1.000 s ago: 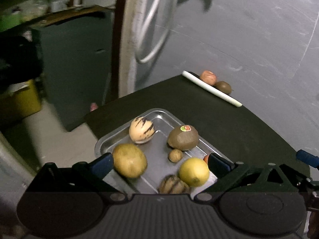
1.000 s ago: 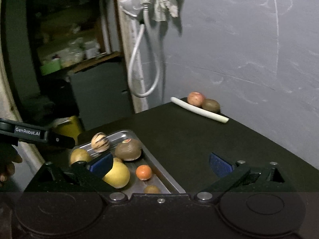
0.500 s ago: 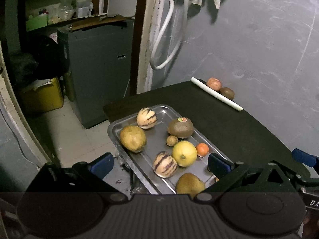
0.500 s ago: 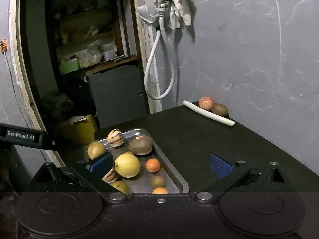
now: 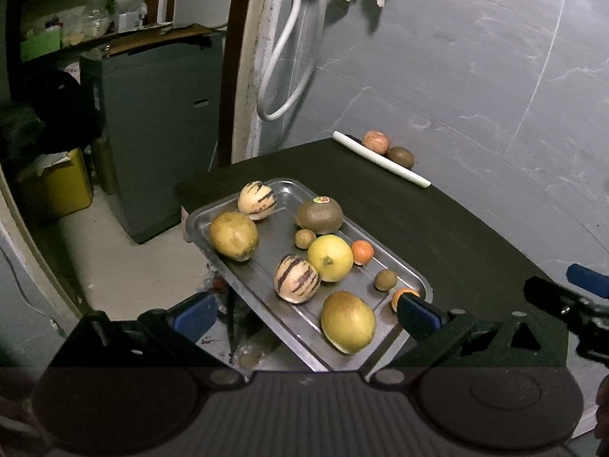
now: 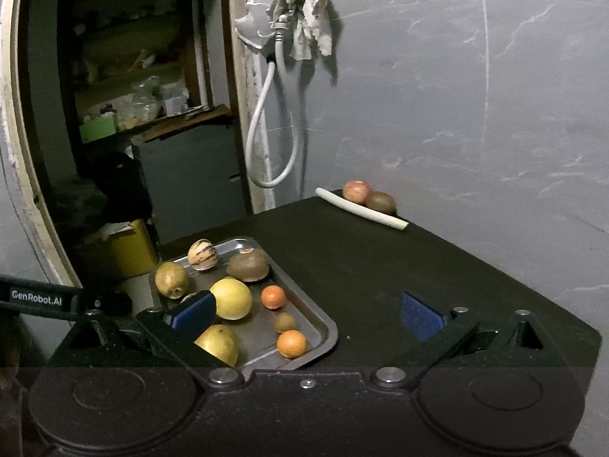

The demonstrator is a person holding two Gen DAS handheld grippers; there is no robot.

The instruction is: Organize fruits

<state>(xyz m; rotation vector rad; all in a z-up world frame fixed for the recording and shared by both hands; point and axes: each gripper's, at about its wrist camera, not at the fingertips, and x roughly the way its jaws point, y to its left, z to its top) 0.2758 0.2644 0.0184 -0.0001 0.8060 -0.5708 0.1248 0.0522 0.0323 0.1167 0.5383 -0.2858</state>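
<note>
On the steel tray (image 5: 405, 266), round fruit looked firm but roll-prone; grab yellow citrus (image 5: 329, 258) across its middle. Both grippers (image 5: 304, 314) (image 6: 304, 310) were spread, empty.

A silver tray (image 5: 409, 270) holds cream purple-striped melons (image 5: 296, 278), a yellow citrus (image 5: 329, 258) and small orange fruits (image 5: 362, 252).

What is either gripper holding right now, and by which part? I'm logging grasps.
Nothing. The left gripper and the right gripper are both open and empty above the table; all fruit lies loose in the tray.
</note>
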